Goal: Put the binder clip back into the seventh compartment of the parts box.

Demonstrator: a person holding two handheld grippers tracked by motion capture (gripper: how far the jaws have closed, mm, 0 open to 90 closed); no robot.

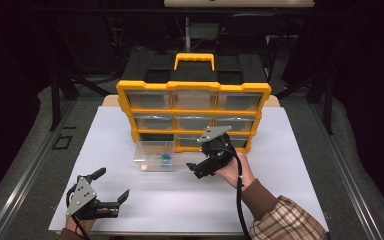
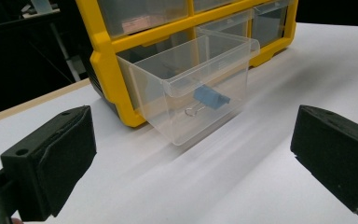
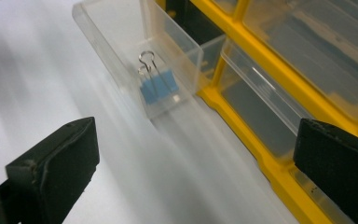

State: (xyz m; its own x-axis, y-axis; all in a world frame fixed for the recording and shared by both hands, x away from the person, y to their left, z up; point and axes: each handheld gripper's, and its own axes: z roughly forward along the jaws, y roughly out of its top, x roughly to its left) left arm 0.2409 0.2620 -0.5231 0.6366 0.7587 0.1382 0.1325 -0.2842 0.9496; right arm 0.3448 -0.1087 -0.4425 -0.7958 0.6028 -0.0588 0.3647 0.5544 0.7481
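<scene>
Drawer (image 1: pixel 154 156) pulled out of the bottom left slot of a yellow organizer (image 1: pixel 194 117) sits on the white table (image 1: pixel 130 200), a blue binder clip (image 1: pixel 165 157) lying inside it near its front wall. Judging by the scene, the work is at the point between dropping the clip in and putting the drawer away. The right gripper (image 1: pixel 196 169), held in a hand whose plaid sleeve (image 1: pixel 285 222) enters from the lower right, hangs just right of the drawer with its jaws wide apart and nothing between them. In the right gripper view the clip (image 3: pixel 157 86) rests behind the clear wall, its wire loops up against the side of the drawer (image 3: pixel 116 56), well ahead of the pads. The left gripper (image 1: pixel 114 185) lies low near the table's front left corner, jaws likewise spread and empty, pointed toward the drawer (image 2: pixel 196 84) and the clip (image 2: pixel 210 97) from well apart. The next move likely calls for one set of jaws to square up on the drawer's front lip and push it straight back into its slot, keeping it level so it doesn't catch on the yellow frame
</scene>
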